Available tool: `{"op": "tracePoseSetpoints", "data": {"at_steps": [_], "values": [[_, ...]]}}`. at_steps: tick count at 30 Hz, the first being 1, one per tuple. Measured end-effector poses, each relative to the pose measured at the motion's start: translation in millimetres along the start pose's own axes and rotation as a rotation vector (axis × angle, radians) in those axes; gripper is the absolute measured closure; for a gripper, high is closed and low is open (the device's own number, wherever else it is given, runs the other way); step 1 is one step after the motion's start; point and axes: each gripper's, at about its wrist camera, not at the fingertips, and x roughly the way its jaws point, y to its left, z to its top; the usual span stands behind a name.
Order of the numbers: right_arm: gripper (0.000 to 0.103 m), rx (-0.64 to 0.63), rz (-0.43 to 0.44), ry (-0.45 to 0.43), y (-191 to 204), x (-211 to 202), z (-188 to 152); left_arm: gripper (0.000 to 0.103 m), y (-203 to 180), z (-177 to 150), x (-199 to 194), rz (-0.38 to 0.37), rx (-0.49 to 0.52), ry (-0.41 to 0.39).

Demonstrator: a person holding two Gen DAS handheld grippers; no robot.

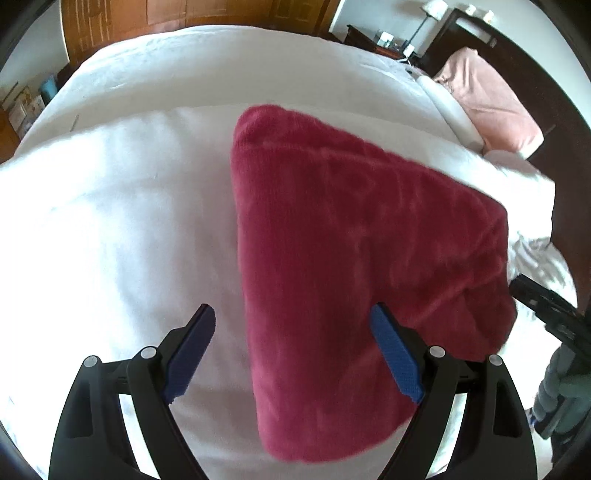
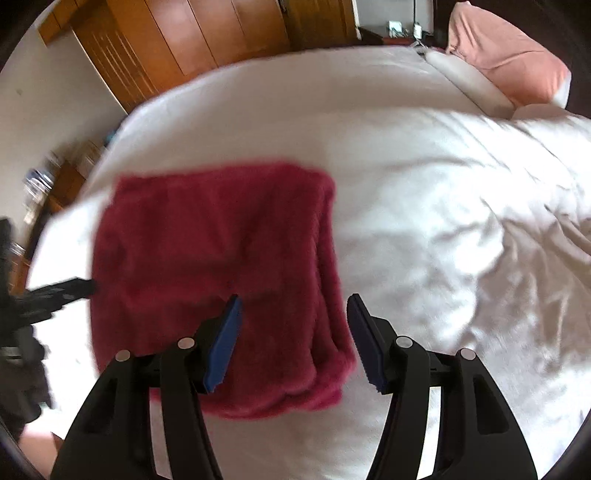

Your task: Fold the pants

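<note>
The dark red pants (image 1: 354,251) lie folded into a thick, roughly rectangular bundle on the white bed (image 1: 110,221). They also show in the right wrist view (image 2: 214,266). My left gripper (image 1: 295,321) is open and empty, hovering over the bundle's near left edge. My right gripper (image 2: 293,310) is open and empty, above the bundle's near right edge. Each gripper's black tip shows in the other's view, the right one (image 1: 543,302) by the bundle's right side, the left one (image 2: 59,291) by its left side.
A pink pillow (image 1: 491,107) and a white bolster (image 1: 450,110) lie at the head of the bed, far right. Wooden wardrobe doors (image 2: 207,33) stand behind the bed. A nightstand with a lamp (image 1: 391,40) sits far right. The duvet (image 2: 480,229) is rumpled to the right.
</note>
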Motion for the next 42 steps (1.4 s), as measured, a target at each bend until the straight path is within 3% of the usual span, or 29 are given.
{"op": "tracePoseSetpoints", "data": {"at_steps": [3, 8, 12, 17, 22, 28, 34, 42], "values": [[0.043, 0.023, -0.069, 0.079, -10, 33, -13, 0.018, -4, -14, 1, 0.013, 0.016, 0.024], [0.042, 0.043, -0.093, 0.085, -8, 42, -14, 0.018, -5, -33, 0, 0.049, 0.03, 0.06], [0.042, -0.006, -0.13, 0.024, 13, 12, -16, 0.018, -10, -41, -16, 0.082, 0.065, 0.035], [0.04, -0.004, -0.096, -0.063, 34, -39, -34, 0.017, -24, -42, -50, 0.126, 0.119, -0.047], [0.026, 0.018, -0.06, -0.129, 49, -78, -52, 0.006, -43, -46, -86, 0.127, 0.174, -0.146], [0.017, 0.044, -0.026, -0.197, 65, -122, -67, 0.005, -63, -54, -116, 0.104, 0.228, -0.198], [0.011, 0.058, -0.024, -0.266, 76, -155, -73, 0.005, -78, -64, -148, 0.097, 0.266, -0.259], [0.006, 0.033, -0.035, -0.341, 94, -186, -77, 0.005, -86, -66, -179, 0.153, 0.261, -0.348]]}}
